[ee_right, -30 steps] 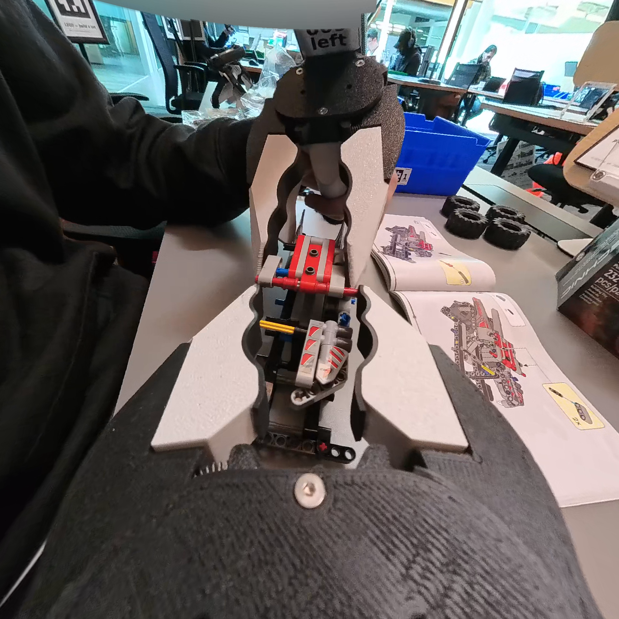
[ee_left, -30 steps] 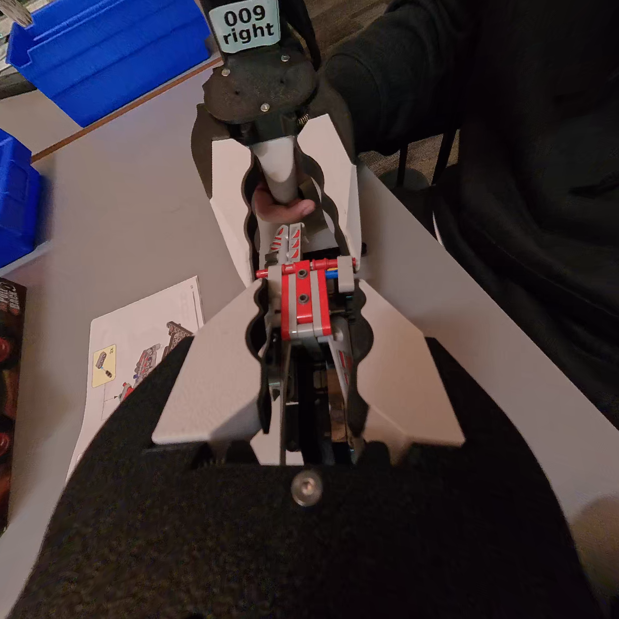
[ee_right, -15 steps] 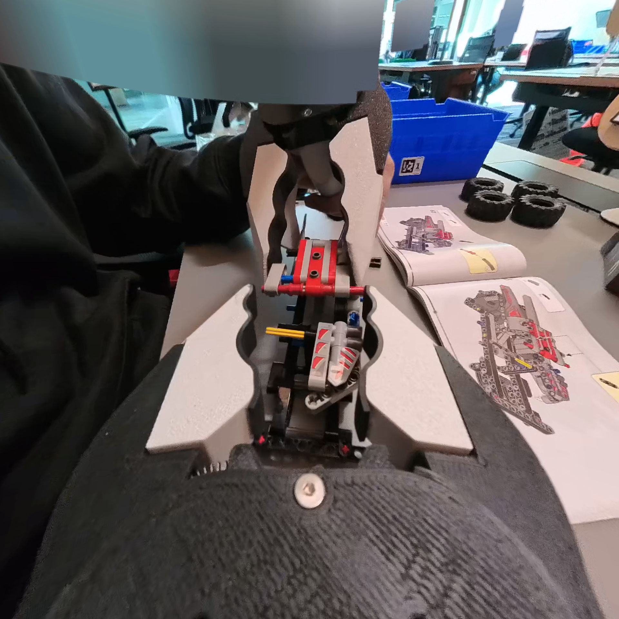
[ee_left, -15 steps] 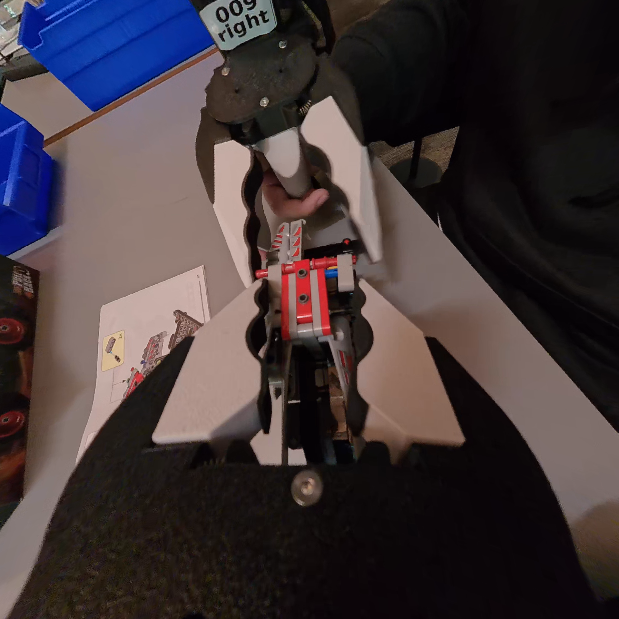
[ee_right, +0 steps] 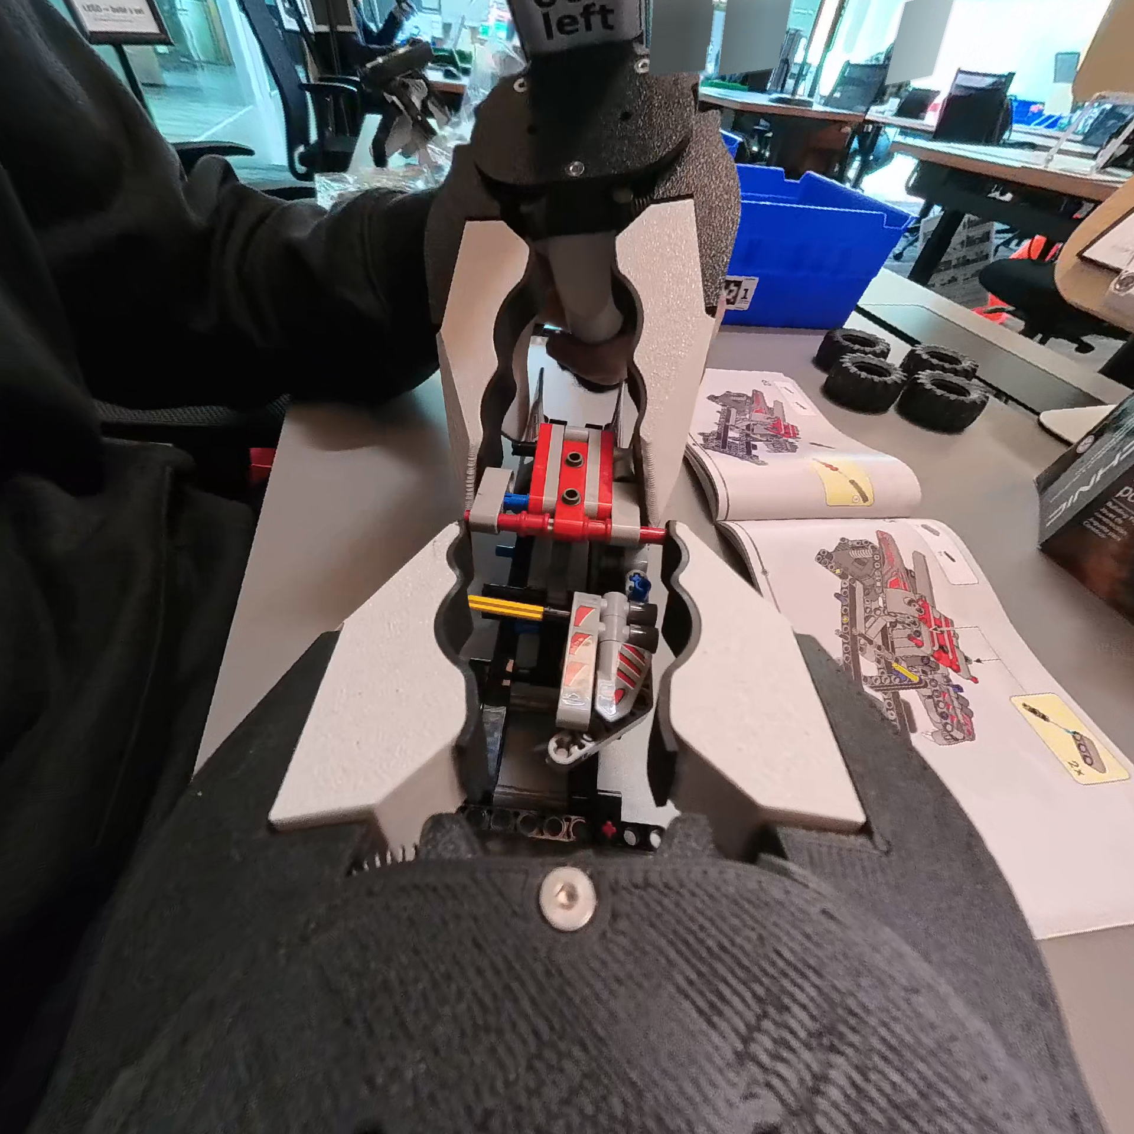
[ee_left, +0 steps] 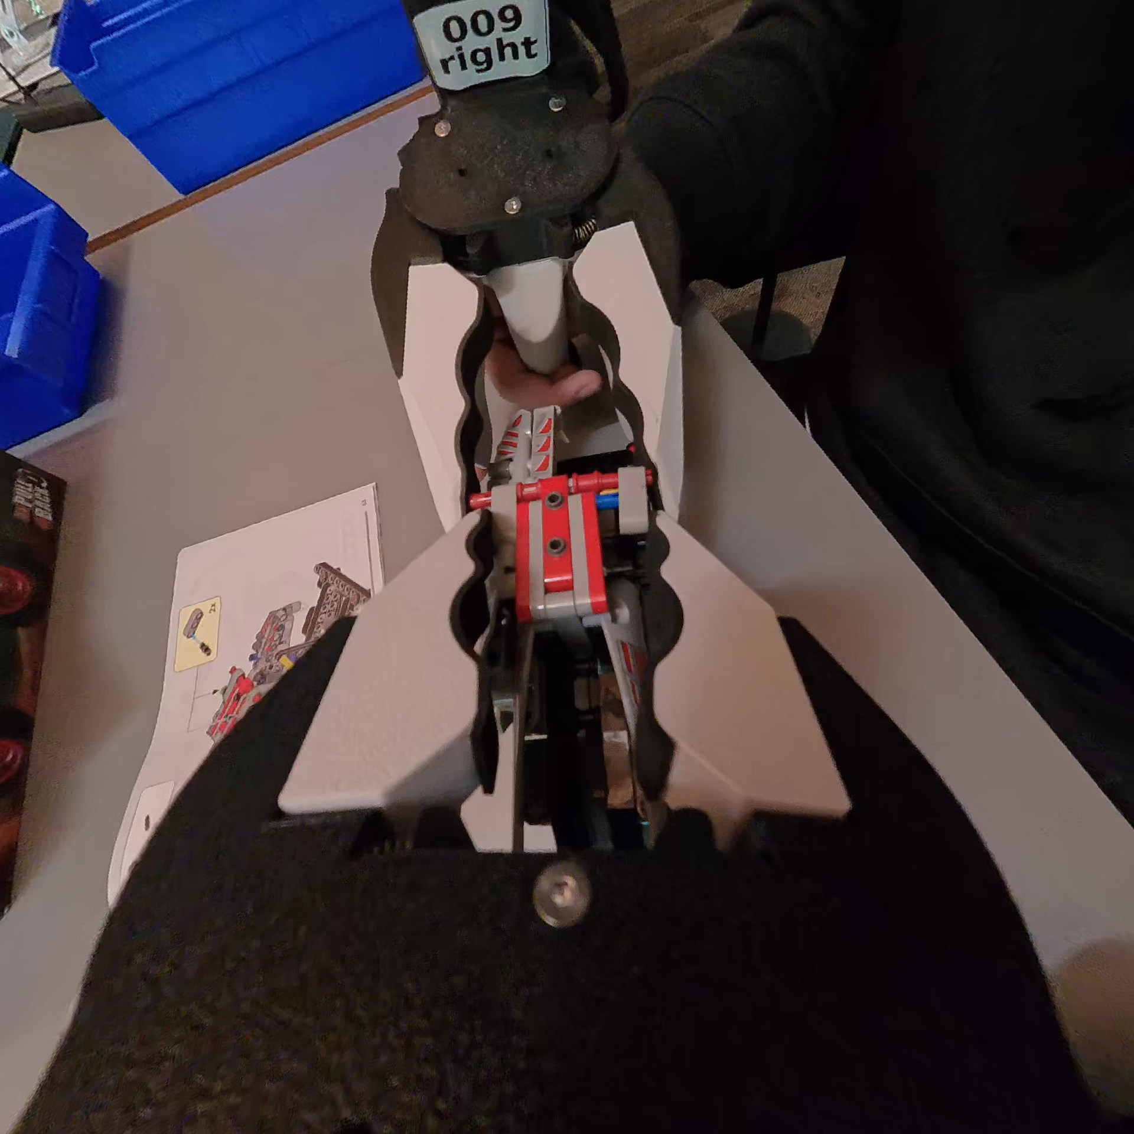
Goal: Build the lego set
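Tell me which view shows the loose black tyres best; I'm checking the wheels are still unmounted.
The right wrist view: four black tyres lie clustered on the table beyond the open instruction booklet. The left wrist view shows none of them.

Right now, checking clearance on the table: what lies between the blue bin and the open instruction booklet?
In the right wrist view, four black tyres lie on the table between the blue bin and the booklet.

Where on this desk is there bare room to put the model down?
Bare grey table lies between the blue bins and the open instruction booklet. Another strip runs along the person's edge. Past the booklet it is crowded: four black tyres and a dark box.
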Available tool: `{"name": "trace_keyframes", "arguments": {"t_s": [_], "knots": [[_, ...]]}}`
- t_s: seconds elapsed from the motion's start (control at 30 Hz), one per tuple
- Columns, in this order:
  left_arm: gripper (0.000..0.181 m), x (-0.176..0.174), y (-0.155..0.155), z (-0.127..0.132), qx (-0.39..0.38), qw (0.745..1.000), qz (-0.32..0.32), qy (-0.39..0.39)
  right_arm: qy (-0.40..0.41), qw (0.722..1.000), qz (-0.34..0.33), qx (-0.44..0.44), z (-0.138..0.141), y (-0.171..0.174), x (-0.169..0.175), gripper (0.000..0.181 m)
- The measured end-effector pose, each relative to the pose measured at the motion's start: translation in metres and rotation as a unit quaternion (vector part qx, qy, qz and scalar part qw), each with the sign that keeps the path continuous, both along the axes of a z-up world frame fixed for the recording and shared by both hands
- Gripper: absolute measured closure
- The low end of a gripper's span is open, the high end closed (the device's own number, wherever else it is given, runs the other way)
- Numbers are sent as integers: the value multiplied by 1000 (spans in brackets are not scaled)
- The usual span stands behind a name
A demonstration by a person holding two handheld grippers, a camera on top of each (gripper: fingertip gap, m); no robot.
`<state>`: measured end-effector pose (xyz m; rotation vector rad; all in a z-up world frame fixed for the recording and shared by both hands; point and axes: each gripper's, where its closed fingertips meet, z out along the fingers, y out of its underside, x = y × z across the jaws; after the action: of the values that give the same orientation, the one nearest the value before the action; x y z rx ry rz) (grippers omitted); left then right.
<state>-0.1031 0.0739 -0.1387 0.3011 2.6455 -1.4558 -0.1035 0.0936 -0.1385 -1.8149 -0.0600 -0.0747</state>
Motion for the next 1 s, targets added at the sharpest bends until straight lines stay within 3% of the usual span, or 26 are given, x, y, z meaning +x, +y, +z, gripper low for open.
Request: {"name": "trace_keyframes", "arguments": {"t_s": [0.2,0.5,0.73,1.0], "knots": [[134,2,-2,0,6,1000,20,10,13,1000,-17,1,0,1,2,111],[134,0,-1,-1,29,999,21,-28,13,1000,-9,-3,-1,3,2,116],[134,1,0,1,6,999,31,20,33,999,14,1,0,3,2,117],[132,-3,0,2,4,1000,24,20,37,999,29,4,1,1,-1,118]]}}
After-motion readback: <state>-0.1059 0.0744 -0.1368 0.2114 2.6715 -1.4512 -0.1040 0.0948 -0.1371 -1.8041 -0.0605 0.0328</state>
